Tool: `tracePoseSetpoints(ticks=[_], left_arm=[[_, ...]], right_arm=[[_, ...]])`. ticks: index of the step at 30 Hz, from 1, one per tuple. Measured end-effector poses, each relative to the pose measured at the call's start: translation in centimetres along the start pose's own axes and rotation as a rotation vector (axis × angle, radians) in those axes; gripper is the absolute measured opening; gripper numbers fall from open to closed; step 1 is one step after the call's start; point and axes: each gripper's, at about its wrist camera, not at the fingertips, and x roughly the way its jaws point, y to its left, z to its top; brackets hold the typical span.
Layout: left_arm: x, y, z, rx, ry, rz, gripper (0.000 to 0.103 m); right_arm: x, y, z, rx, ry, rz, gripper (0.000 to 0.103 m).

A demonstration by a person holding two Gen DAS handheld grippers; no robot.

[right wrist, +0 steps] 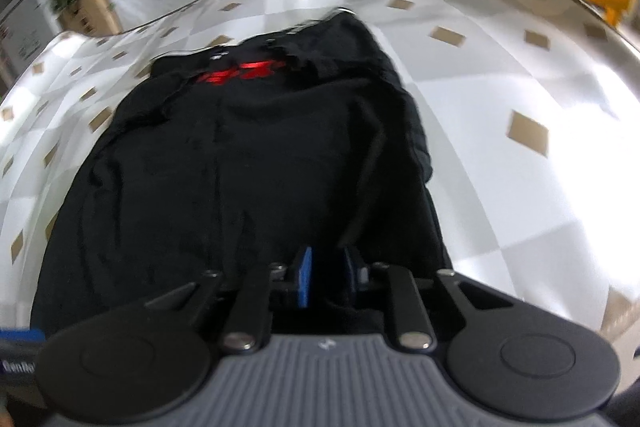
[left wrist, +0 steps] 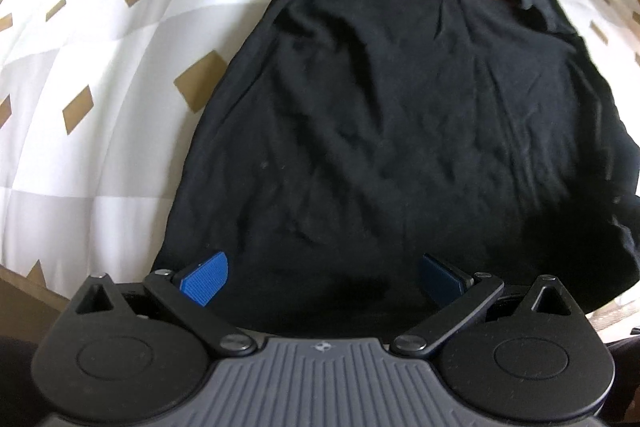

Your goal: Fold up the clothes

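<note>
Because the black shirt [left wrist: 380, 131] lies flat on the checked tablecloth [left wrist: 100, 75] with its long axis running away from both tools, its near hem sits right under them. The left gripper [left wrist: 322, 277] hovers wide open; the right gripper [right wrist: 326, 277] looks nearly closed, pinching hem fabric.

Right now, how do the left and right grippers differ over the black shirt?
The left gripper has its fingers spread wide, nothing between them; the right gripper has its fingers nearly together, black cloth apparently pinched between them. Both point down at the near hem of the black shirt on the checked table cover.
</note>
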Motion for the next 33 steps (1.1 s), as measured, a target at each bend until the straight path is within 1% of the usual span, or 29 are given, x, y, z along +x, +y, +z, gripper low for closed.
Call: tracePoseSetpoints(ticks=[1, 2, 3, 8, 11, 14, 16, 18, 20, 24, 25, 26, 28, 29, 30, 31, 33], left_arm=[[0.2, 0.0, -0.1, 0.0, 0.007, 0.005, 0.102], [0.4, 0.0, -0.1, 0.001, 0.014, 0.009, 0.102], [0.6, -0.1, -0.2, 0.003, 0.017, 0.011, 0.102], [0.7, 0.0, -0.3, 0.0, 0.017, 0.007, 0.103], [0.7, 0.2, -0.3, -0.012, 0.021, 0.0, 0.103], [0.6, 0.4, -0.3, -0.018, 0.02, 0.009, 0.103], [0.5, 0.5, -0.3, -0.026, 0.019, 0.017, 0.103], [0.5, 0.8, -0.2, -0.034, 0.018, 0.023, 0.103], [0.5, 0.9, -0.3, -0.04, 0.019, 0.025, 0.103], [0.5, 1.0, -0.4, -0.044, 0.019, 0.024, 0.103], [0.5, 1.0, -0.4, -0.044, 0.019, 0.023, 0.103], [0.5, 1.1, -0.4, -0.045, 0.019, 0.023, 0.103], [0.5, 1.2, -0.3, -0.049, 0.02, 0.027, 0.103], [0.5, 1.3, -0.3, -0.053, 0.02, 0.029, 0.103], [0.5, 1.3, -0.3, -0.058, 0.019, 0.032, 0.103], [0.4, 1.4, -0.3, -0.062, 0.019, 0.036, 0.103], [0.5, 1.5, -0.3, -0.069, 0.018, 0.037, 0.103]], right_arm=[[0.0, -0.3, 0.0, 0.021, 0.001, 0.0, 0.024], [0.0, -0.7, 0.0, 0.048, 0.003, 0.003, 0.033], [0.0, -1.1, 0.0, 0.076, 0.004, 0.006, 0.039], [0.1, -3.1, 0.1, 0.198, -0.002, 0.017, 0.052], [0.3, -4.4, 0.1, 0.268, -0.002, 0.01, 0.054], [0.0, -5.5, 0.2, 0.33, -0.036, -0.01, 0.056], [-0.3, -5.9, 0.3, 0.335, -0.061, -0.025, 0.06], [-0.1, -6.0, 0.3, 0.32, -0.057, -0.075, 0.065], [0.5, -6.2, 0.1, 0.315, -0.031, -0.102, 0.065], [1.0, -5.6, -0.2, 0.262, -0.021, -0.117, 0.067], [1.1, -5.2, -0.3, 0.235, -0.022, -0.125, 0.067], [1.2, -4.9, -0.3, 0.211, -0.024, -0.134, 0.064], [1.2, -4.3, -0.3, 0.168, -0.028, -0.152, 0.053], [1.2, -4.0, -0.1, 0.156, -0.029, -0.156, 0.042], [1.1, -3.8, -0.1, 0.153, -0.03, -0.15, 0.034], [1.1, -3.7, 0.0, 0.152, -0.03, -0.142, 0.031], [1.0, -3.4, 0.1, 0.145, -0.023, -0.115, 0.017]])
